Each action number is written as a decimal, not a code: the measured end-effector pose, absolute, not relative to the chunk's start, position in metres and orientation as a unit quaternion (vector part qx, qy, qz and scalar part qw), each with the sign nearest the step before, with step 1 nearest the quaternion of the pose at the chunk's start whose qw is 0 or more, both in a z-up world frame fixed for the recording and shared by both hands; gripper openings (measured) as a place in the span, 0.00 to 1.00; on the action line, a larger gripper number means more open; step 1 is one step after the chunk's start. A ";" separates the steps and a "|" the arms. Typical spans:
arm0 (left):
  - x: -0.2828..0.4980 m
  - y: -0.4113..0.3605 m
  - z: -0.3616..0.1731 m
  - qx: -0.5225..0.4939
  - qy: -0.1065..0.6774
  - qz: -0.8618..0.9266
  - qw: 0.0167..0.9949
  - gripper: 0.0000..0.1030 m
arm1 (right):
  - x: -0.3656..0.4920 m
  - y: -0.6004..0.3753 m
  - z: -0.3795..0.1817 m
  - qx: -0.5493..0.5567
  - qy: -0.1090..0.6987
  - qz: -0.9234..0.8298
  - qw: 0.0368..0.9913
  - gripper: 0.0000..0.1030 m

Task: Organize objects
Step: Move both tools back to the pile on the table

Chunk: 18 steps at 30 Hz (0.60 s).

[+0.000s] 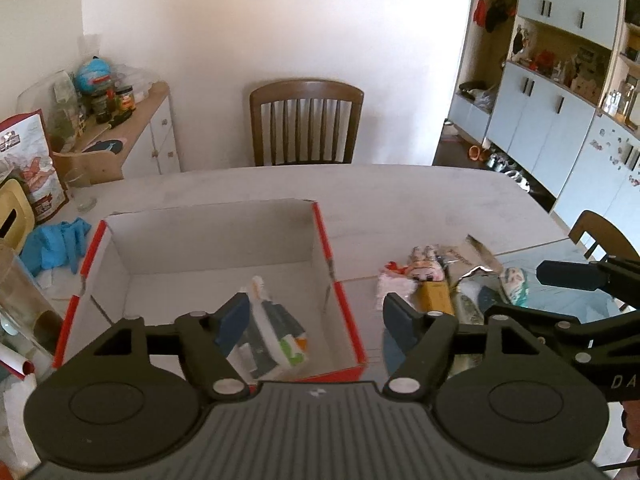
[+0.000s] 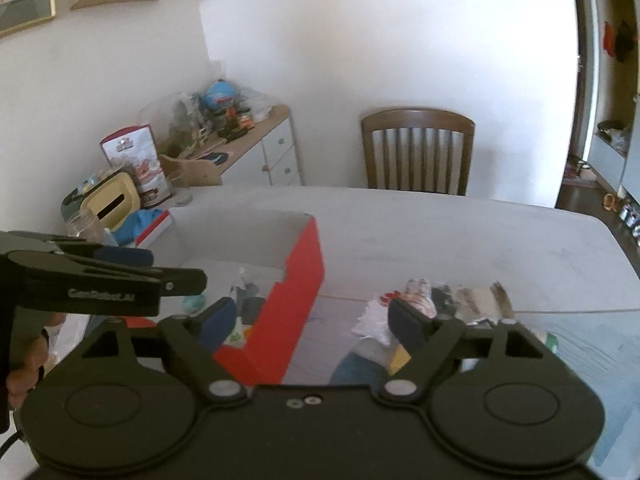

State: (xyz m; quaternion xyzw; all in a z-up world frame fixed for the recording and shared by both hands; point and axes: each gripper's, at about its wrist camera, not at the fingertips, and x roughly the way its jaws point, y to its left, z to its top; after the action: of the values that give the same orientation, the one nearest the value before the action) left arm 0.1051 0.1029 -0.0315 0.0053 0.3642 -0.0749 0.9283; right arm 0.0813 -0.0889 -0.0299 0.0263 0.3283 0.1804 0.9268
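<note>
Left wrist: packet (image 1: 268,332) in box (image 1: 344,304).

The left gripper (image 1: 316,316) covered the near end of the packet (image 1: 276,332) in the red-and-white box (image 1: 340,292), and its body hid the box's near wall. The print on the packet was too blurred to read. In the right wrist view the box's red side wall hid most of that packet. The pile of packets (image 1: 448,280) toward the table's (image 1: 400,196) right edge was smeared, so single items could not be told apart; the right gripper (image 2: 312,320) hid the pile's near part. The second chair (image 1: 600,236) was cut off by the picture's right edge.
</note>
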 end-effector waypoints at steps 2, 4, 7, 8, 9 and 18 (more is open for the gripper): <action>0.103 0.097 -0.032 0.007 0.364 -0.079 0.928 0.79 | 0.078 -0.099 -0.030 0.034 0.325 0.175 0.929 0.89; 0.100 0.091 -0.032 0.004 0.361 -0.083 0.929 0.80 | 0.074 -0.110 -0.031 0.043 0.319 0.168 0.932 0.94; 0.098 0.080 -0.034 0.002 0.359 -0.088 0.929 0.80 | 0.070 -0.125 -0.031 0.051 0.311 0.159 0.936 0.98; 0.098 0.077 -0.034 0.002 0.359 -0.089 0.929 0.81 | 0.068 -0.130 -0.031 0.053 0.311 0.156 0.936 0.99; 0.098 0.074 -0.035 0.001 0.359 -0.091 0.929 0.81 | 0.067 -0.135 -0.032 0.056 0.311 0.153 0.936 0.99; 0.097 0.042 -0.047 -0.017 0.355 -0.119 0.927 0.82 | 0.063 -0.185 -0.045 0.062 0.321 0.119 0.938 0.99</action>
State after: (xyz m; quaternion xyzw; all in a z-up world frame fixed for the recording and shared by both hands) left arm 0.0967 0.0419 -0.0469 -0.0173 0.3549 -0.1195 0.9271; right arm 0.0627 -0.1847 -0.0448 0.0622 0.3208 0.1191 0.9376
